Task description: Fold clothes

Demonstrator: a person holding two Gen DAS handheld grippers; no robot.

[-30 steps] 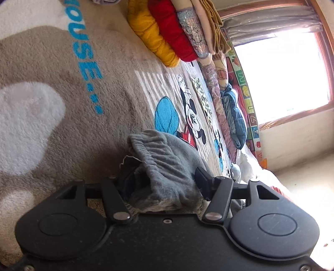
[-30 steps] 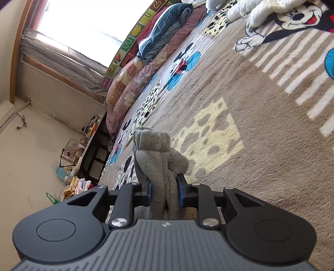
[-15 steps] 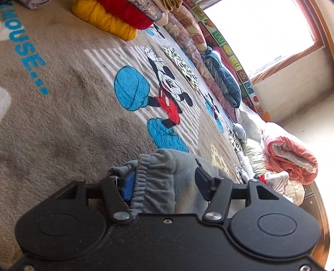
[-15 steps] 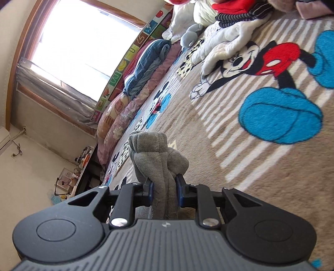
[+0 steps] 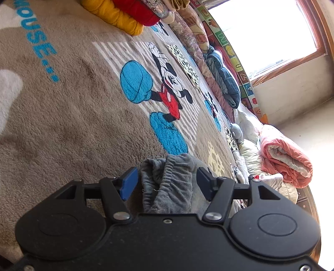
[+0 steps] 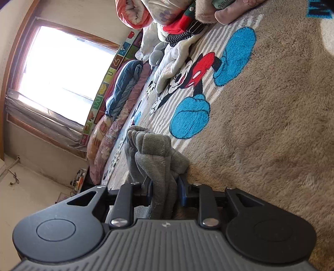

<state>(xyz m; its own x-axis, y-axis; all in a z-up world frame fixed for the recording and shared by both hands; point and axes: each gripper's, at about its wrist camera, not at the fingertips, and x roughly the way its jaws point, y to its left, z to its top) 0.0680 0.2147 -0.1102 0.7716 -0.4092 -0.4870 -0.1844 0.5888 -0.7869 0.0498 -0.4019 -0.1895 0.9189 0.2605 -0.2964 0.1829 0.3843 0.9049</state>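
A grey fleece garment with an elastic waistband lies bunched on the brown Mickey Mouse blanket. In the left wrist view my left gripper is open, its jaws standing apart on either side of the waistband with a gap at the left pad. In the right wrist view my right gripper is shut on a thick fold of the same grey garment, which stands up in front of the jaws.
Folded yellow and red clothes are stacked at the blanket's far edge. A rolled blue quilt and floral bedding line the window side. A pink quilt and a heap of clothes lie at the other end.
My left gripper has opened and let go of the grey waistband. Both grippers have swung across the blanket, with the garment lowered onto it. My right gripper has kept its grip.
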